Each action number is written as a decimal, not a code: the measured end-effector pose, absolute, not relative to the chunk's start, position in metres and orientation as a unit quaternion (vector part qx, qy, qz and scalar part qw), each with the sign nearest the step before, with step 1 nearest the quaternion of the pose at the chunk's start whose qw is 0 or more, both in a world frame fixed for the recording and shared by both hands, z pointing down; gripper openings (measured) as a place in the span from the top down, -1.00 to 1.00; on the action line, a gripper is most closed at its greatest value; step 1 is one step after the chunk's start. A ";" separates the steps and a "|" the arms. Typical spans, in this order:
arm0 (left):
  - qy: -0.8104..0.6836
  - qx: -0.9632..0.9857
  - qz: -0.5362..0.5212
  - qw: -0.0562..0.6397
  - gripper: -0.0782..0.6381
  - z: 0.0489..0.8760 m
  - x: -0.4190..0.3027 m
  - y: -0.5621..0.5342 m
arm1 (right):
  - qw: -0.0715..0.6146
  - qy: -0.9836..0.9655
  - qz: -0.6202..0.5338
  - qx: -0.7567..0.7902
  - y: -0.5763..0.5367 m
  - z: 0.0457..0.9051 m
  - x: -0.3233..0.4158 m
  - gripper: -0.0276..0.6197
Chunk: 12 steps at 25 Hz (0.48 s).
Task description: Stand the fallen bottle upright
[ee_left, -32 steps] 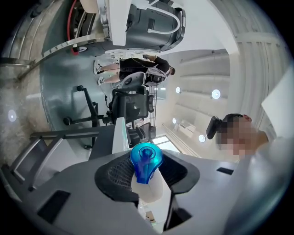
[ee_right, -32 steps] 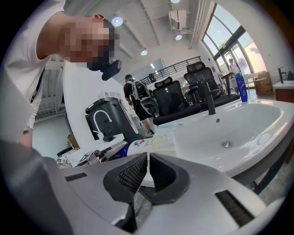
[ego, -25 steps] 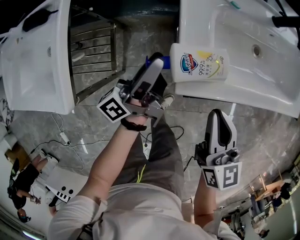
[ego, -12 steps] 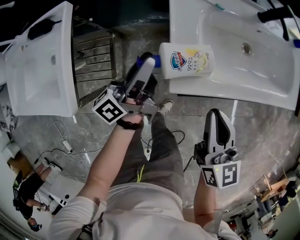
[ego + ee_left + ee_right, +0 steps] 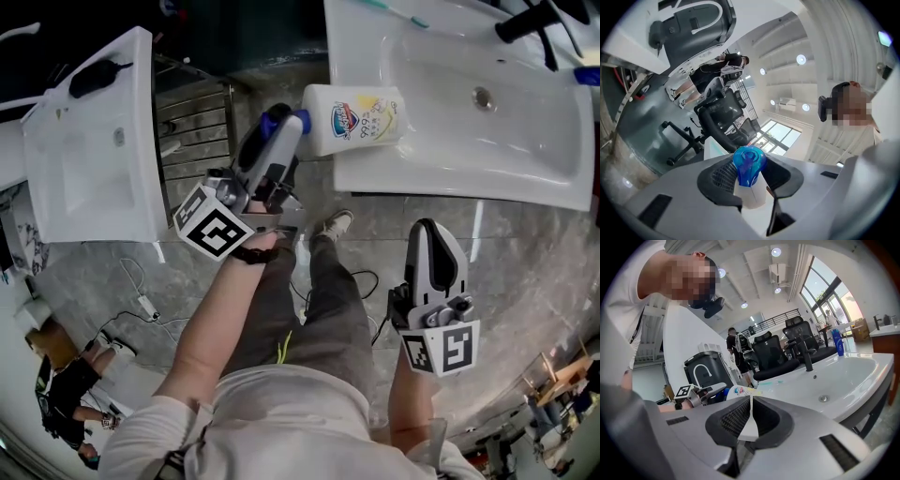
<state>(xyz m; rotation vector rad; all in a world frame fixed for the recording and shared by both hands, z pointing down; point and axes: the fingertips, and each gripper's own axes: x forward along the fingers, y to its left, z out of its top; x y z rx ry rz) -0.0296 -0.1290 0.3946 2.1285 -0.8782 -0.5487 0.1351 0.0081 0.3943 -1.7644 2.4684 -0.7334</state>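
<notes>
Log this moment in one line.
left tongs: shut on bottle near cap | bottle: on its side, sink edge | right tongs: shut, empty

Bottle [image 5: 354, 120] label — 999 or 666, unclear.

Bright even light, ceiling lamps [image 5: 801, 59] glaring above my left hand-held gripper [image 5: 750, 177], windows [image 5: 826, 292] washed out beyond my right hand-held gripper [image 5: 750, 416], edges fisheye-bent, corners black.
</notes>
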 end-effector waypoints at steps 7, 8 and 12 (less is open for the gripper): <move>-0.349 0.864 -0.152 0.330 0.36 0.370 -0.019 -0.132 | 0.032 0.788 -0.229 -0.571 0.004 0.383 0.141 0.78; -0.349 0.868 -0.143 0.323 0.35 0.367 -0.018 -0.132 | 0.034 0.788 -0.229 -0.571 0.004 0.381 0.140 0.78; -0.346 0.885 -0.104 0.293 0.36 0.354 -0.009 -0.130 | 0.041 0.787 -0.227 -0.572 0.005 0.374 0.140 0.78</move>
